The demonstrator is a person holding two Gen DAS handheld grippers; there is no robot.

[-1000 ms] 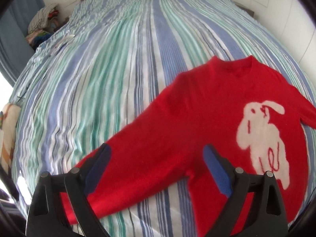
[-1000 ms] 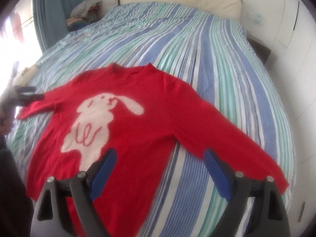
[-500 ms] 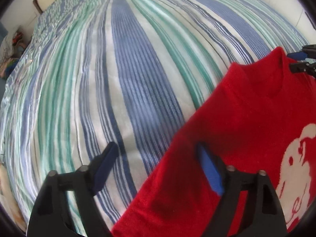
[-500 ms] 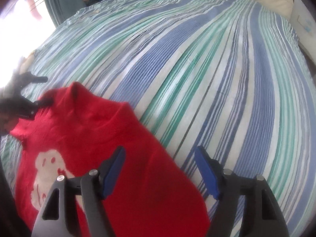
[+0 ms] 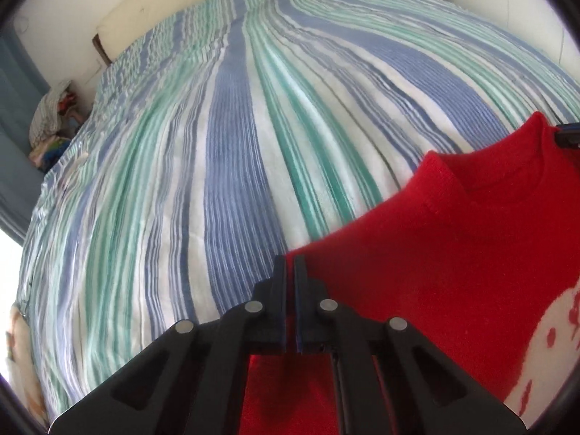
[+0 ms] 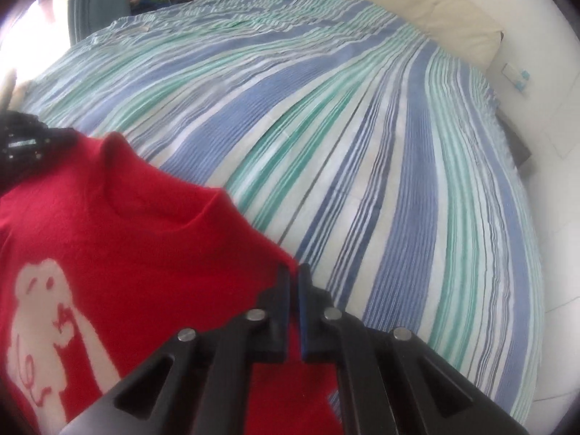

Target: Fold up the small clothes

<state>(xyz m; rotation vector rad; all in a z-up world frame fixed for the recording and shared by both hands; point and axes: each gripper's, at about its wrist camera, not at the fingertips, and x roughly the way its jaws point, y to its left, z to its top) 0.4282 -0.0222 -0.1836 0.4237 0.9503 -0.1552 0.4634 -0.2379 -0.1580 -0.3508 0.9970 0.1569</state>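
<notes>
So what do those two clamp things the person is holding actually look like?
Both look alike. The left tool and the right tool are matte black plastic, each with two straight fingers lined on the inner face with blue pads. Behind the fingers, black angled struts fan outward, joined by round silver pins. No cables, labels or sleeves show in either view.

My left gripper (image 5: pixel 290 264) pinched tight, angled downward. My right gripper (image 6: pixel 294 272) same, jaws together; fabric seemingly nipped between both.

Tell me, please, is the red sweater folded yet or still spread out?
Not yet folded: the red sweater lies face-up, neckline and rabbit showing, both shoulders pinched by the left gripper and right gripper.
</notes>
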